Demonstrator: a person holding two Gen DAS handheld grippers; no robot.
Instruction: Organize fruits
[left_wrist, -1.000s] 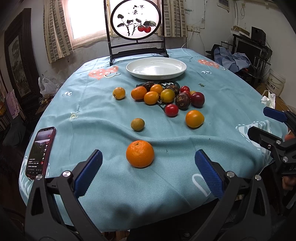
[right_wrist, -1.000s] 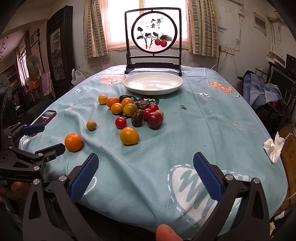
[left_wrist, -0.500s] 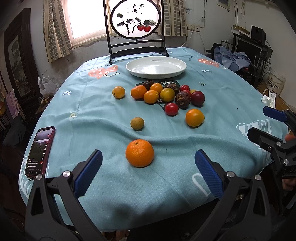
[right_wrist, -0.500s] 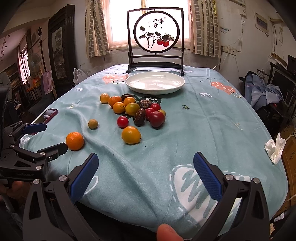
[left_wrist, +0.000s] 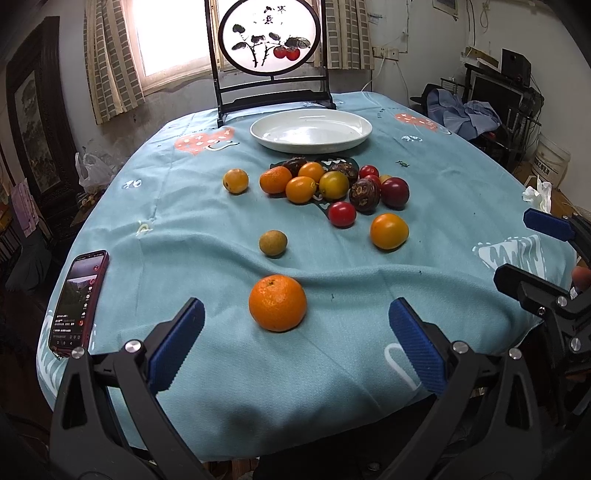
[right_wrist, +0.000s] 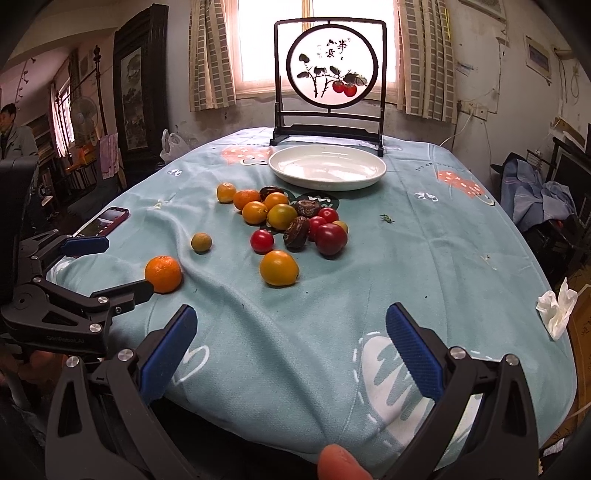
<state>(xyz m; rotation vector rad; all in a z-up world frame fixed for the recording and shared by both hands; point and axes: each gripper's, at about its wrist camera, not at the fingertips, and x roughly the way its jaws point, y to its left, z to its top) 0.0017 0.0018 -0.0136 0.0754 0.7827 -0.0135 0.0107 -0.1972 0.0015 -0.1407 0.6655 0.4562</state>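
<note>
Orange ahead between open left tool tips

You can see brushed characters on the round painted screen behind the white plate, above the two red fruits in its picture, but too small to read surely. On the left gripper, left of the plate, faint embossed lettering looks like "GenRobot.AI". The phone screen text is too small to read.
</note>
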